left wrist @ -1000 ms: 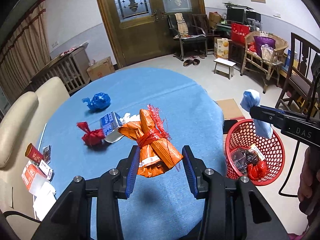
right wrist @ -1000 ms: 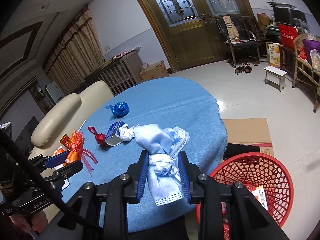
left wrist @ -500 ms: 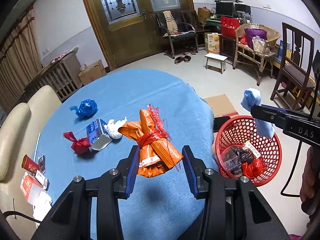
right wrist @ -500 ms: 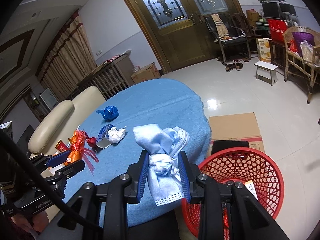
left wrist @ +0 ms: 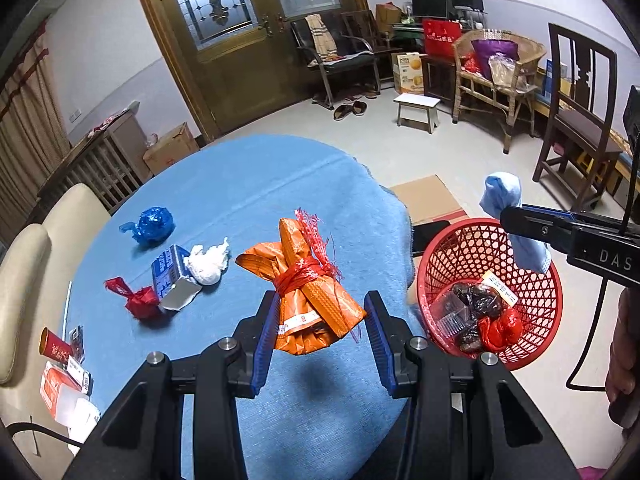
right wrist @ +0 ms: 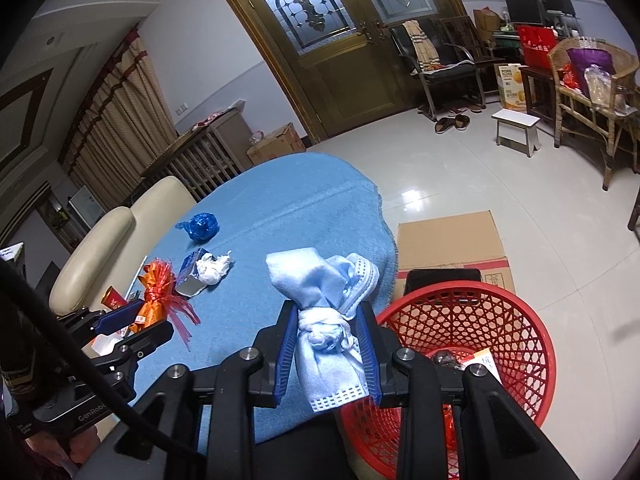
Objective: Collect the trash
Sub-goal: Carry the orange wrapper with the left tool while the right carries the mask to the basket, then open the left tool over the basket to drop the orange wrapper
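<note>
My left gripper is shut on an orange wrapper bundle tied with red string, held above the blue table near its right edge. My right gripper is shut on a knotted light-blue face mask, held over the rim of the red basket. The basket stands on the floor right of the table and holds dark and red trash. On the table lie a blue bag ball, a red wrapper, a small blue carton and a white tissue.
A cream sofa with small packets lies left of the table. Flat cardboard and a dark object lie on the floor behind the basket. Chairs, a stool and a wooden door stand farther back.
Both grippers have shifted right toward the basket with their loads. The basket now shows larger and closer in both views; the mask has moved over the basket's rim.
</note>
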Available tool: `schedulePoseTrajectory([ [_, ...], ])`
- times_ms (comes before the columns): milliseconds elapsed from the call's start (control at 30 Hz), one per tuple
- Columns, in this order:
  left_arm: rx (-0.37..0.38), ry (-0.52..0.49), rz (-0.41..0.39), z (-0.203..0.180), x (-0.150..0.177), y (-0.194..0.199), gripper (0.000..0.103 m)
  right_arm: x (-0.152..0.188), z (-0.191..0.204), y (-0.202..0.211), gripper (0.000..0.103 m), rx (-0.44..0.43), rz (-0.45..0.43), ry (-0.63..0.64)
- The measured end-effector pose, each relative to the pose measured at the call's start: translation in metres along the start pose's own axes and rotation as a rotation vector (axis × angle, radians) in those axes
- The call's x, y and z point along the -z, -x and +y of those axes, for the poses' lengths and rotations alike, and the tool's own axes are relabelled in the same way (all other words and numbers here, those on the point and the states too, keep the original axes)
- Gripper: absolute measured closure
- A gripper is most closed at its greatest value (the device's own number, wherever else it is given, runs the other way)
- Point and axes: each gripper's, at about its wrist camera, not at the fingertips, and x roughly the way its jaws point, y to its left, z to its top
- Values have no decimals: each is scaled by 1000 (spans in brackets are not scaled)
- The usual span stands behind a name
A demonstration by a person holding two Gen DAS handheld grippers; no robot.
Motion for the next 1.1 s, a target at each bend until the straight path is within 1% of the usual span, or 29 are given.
schedulePoseTrajectory([
  [267,29,-42,15,-18,-5,-11,58,7,-16,-1,71,25,16,-26],
  [600,67,-99,52,-49,-11,-27,58,14,-46,-4,71,55,38,-95],
  [967,102,-128,79,-68,-13,-34,58,19,-68,1,70,71,37,-140],
  [1100,129,-132,86,-74,-15,-36,58,17,-73,2,70,72,35,-150],
])
